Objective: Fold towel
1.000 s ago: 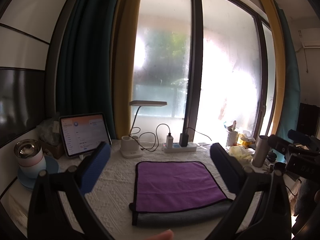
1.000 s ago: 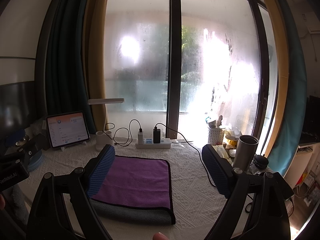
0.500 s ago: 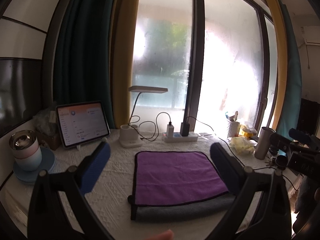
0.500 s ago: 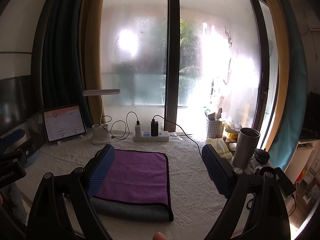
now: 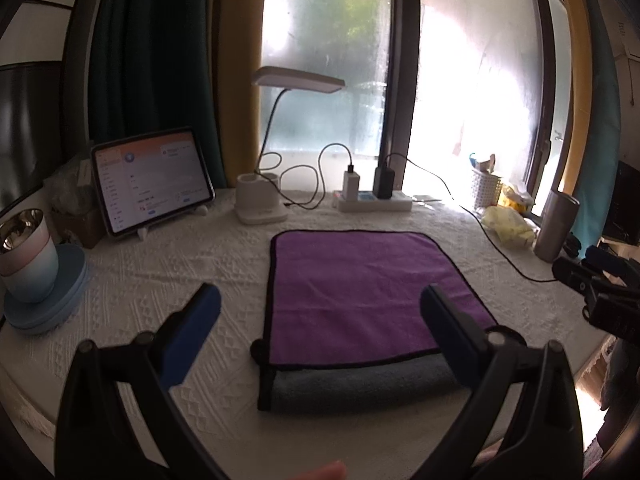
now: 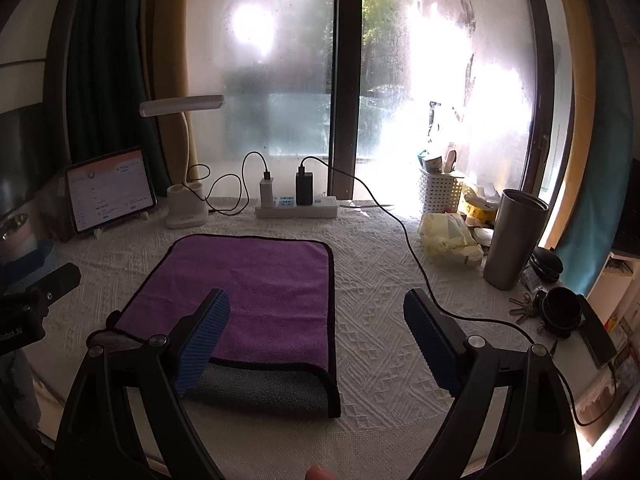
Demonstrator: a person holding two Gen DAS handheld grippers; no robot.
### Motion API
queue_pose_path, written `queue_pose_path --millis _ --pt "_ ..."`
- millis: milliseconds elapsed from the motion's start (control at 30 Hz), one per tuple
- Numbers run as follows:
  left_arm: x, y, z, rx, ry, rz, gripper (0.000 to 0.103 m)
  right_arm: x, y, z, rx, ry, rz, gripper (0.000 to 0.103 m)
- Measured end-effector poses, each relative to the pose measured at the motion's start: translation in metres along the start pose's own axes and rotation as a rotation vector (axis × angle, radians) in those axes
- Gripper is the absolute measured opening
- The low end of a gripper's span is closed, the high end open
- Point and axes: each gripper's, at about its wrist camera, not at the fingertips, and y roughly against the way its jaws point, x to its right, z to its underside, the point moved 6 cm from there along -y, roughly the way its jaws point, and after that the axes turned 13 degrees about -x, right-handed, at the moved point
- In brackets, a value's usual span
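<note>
A towel [image 5: 360, 280], purple on top and grey beneath, lies folded flat on the white textured tablecloth [image 5: 160, 280]. Its grey layer sticks out along the near edge. It also shows in the right wrist view [image 6: 256, 284]. My left gripper [image 5: 320, 312] is open and empty, hovering over the towel's near left part. My right gripper [image 6: 316, 320] is open and empty, over the towel's near right edge. The right gripper's body [image 5: 600, 284] shows at the right of the left wrist view.
At the back stand a tablet [image 5: 152, 180], a white desk lamp [image 5: 260, 204] and a power strip [image 5: 372, 202] with cables. A cup on a blue coaster [image 5: 28, 264] stands left. A steel tumbler [image 6: 514, 240], a white basket [image 6: 440, 194], keys [image 6: 524, 312] and a cable [image 6: 420, 264] are right.
Both grippers have tilted down and moved forward toward the towel, which now appears larger and higher between the fingers. The towel has not moved.
</note>
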Motion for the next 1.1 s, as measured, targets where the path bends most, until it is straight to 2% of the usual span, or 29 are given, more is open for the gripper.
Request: queue_pose_path --millis 233,467,567,700,767,900,1000,1100 --pt "0.0 -0.038 0.023 -0.111 -0.012 -0.001 0.101 0.003 -0.037 0.017 -0.087 -0.001 -0.031 0.091" --pt "-0.01 -0.068 0.04 -0.209 0.025 0.013 0.1 0.001 -0.073 0.036 -0.18 0.019 -0.072 0.09" --pt "-0.012 -0.078 0.045 -0.24 0.035 0.026 0.1 0.003 -0.086 0.042 -0.221 0.012 -0.093 0.087" --pt "-0.016 -0.088 0.05 -0.289 0.068 0.043 0.099 0.002 -0.099 0.052 -0.277 0.015 -0.134 0.077" --pt "-0.015 -0.09 0.051 -0.297 0.058 0.046 0.089 0.001 -0.104 0.056 -0.296 0.024 -0.14 0.075" --pt "-0.011 -0.099 0.057 -0.341 0.031 0.065 0.079 -0.003 -0.108 0.061 -0.304 0.041 -0.165 0.069" --pt "-0.01 -0.102 0.061 -0.352 0.015 0.047 0.072 -0.007 -0.11 0.064 -0.309 0.059 -0.179 0.065" --pt "-0.012 -0.099 0.062 -0.341 -0.006 0.014 0.058 -0.008 -0.112 0.069 -0.317 0.061 -0.187 0.06"
